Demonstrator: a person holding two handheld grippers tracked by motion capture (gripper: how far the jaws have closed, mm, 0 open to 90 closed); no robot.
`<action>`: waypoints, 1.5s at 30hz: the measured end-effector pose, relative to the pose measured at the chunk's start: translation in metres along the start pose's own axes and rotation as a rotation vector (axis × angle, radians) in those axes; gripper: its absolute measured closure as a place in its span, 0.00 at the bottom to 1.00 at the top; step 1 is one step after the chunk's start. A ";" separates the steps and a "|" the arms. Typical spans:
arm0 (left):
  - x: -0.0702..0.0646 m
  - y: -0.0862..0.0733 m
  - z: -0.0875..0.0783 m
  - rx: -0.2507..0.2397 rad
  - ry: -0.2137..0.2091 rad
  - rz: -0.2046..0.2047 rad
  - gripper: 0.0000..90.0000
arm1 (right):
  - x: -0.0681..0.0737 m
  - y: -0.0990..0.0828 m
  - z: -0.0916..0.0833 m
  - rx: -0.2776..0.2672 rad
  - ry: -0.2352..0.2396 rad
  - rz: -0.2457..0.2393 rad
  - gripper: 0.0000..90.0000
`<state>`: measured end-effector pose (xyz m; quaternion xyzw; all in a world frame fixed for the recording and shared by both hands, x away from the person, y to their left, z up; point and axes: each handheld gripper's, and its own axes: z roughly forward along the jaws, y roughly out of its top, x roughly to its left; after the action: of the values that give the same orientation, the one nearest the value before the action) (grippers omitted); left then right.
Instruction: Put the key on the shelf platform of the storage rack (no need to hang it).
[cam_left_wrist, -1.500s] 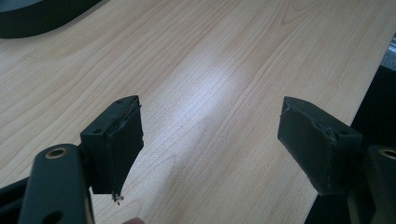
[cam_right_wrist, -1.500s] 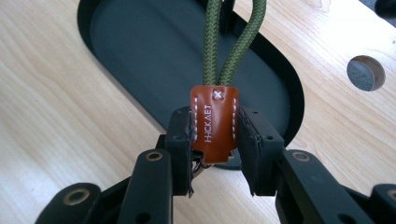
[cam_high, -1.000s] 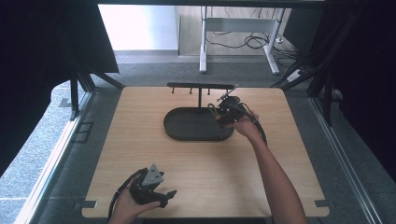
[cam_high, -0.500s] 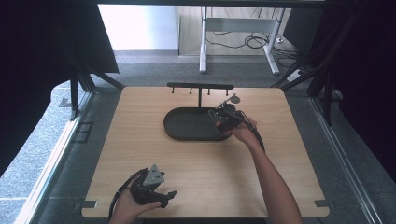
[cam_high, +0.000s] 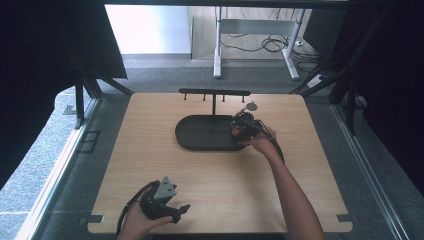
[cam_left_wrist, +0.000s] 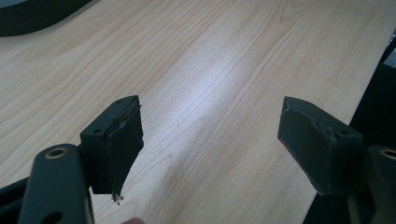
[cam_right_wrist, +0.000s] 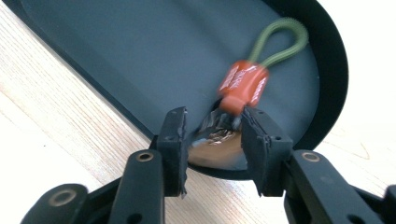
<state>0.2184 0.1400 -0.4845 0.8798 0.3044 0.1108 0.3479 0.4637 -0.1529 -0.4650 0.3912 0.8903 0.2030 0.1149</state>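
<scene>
Since the earlier frames my right gripper (cam_high: 243, 127) has come down from beside the rack onto the right end of the black oval tray (cam_high: 200, 134), and its jaws have just been opening. In the right gripper view they stand narrowly apart around a small utensil (cam_right_wrist: 243, 86): an orange handle with a green loop at its far end and a shiny metal head lying between the pads. The head sits in the gap, and I cannot tell for sure whether either pad touches it; the blur on the orange part suggests it is dropping free. I judge this the release: the utensil is being laid in the tray, near the rim at about 5 o'clock of the tray as that view shows it, loop pointing to 1 o'clock.

The T-shaped hook rack (cam_high: 214, 93) stands at the tray's 12 o'clock, its pegs bare in the high view.

My left gripper (cam_high: 172, 210) rests at 7 o'clock on the wooden table (cam_high: 300, 190), jaws wide and nothing between them, bare wood ahead in the left gripper view.

Next I would widen the right jaws fully and lift straight out, so the pads do not drag the handle back over the rim.
</scene>
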 end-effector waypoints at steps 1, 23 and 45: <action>0.000 0.000 0.000 -0.001 0.000 0.000 0.25 | 0.000 0.000 -0.001 -0.005 -0.001 0.000 0.67; -0.004 0.002 0.003 0.007 0.003 0.010 0.25 | 0.009 -0.048 -0.068 -0.172 0.063 -0.019 0.59; -0.010 0.004 0.010 0.030 0.001 0.019 0.25 | 0.018 -0.186 -0.081 -0.225 0.051 0.062 0.56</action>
<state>0.2164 0.1262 -0.4889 0.8876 0.2978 0.1101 0.3337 0.3014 -0.2746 -0.4776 0.3978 0.8520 0.3149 0.1289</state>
